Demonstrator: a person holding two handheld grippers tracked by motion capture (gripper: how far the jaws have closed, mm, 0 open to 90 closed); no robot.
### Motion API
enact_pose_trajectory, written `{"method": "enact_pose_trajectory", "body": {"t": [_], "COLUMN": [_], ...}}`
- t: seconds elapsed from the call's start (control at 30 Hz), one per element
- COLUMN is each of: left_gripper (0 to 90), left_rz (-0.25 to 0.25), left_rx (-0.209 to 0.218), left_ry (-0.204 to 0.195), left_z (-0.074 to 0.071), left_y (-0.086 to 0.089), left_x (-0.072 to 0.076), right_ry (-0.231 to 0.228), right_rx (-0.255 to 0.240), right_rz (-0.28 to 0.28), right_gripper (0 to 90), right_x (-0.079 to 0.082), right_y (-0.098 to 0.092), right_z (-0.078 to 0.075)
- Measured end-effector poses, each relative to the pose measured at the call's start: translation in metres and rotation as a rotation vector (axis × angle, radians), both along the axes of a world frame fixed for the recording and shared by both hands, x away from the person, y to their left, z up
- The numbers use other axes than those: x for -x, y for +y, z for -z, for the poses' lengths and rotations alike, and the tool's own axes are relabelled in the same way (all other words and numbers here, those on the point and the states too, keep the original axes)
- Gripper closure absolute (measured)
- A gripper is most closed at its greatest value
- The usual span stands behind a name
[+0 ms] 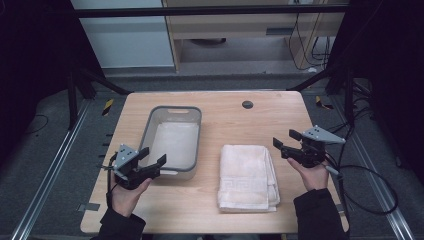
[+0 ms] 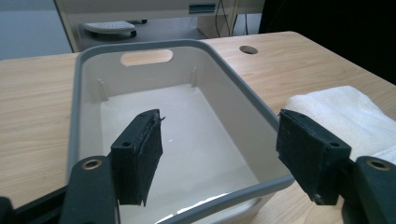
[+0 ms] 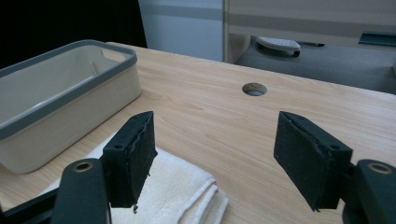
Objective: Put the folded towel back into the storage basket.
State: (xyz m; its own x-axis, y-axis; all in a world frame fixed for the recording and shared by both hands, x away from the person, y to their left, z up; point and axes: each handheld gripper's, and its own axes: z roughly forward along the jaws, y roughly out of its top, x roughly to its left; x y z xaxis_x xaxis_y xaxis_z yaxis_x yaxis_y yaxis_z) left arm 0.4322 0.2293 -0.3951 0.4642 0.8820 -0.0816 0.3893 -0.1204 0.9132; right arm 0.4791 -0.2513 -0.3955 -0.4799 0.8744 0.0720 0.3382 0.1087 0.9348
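Observation:
A folded white towel (image 1: 247, 176) lies flat on the wooden table (image 1: 230, 120), right of centre. To its left stands a white bin with a grey rim (image 1: 172, 139), empty inside. My left gripper (image 1: 151, 156) is held open at the bin's near left corner, its jaws wide apart over the near rim (image 2: 224, 198). My right gripper (image 1: 287, 139) hovers open just right of the towel's far corner (image 3: 173, 186), nothing between its pads. The towel's edge (image 2: 345, 112) appears at the right of the left gripper view.
A round cable hole (image 1: 247, 104) sits in the table near its far edge. Cables (image 1: 370, 190) trail off the right side of the table. Dark frame posts and grey floor surround the table; a wooden cabinet (image 1: 250, 30) stands beyond.

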Motion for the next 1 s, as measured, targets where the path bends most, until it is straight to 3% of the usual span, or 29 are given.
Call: {"method": "enact_pose_trajectory", "body": {"t": [0.4,0.6,1.0], "left_gripper": [30.2,30.1,29.6], "left_rz": [0.066,0.097,0.152], "left_rx": [-0.015,-0.034,-0.070], "left_ry": [0.015,0.018,0.047], "left_z": [0.003,0.007,0.021], "left_y": [-0.037,-0.055,-0.091], "left_x": [-0.001,0.001,0.004], "right_ry": [-0.002,0.028,0.071], "right_rx": [-0.004,0.024,0.011], "right_rz": [-0.013,-0.031,-0.044], "right_gripper": [29.4,27.5,27.1], "right_x": [-0.004,-0.006,-0.009], "right_y": [0.006,0.010,0.010], "right_z": [-0.002,0.003,0.011]}}
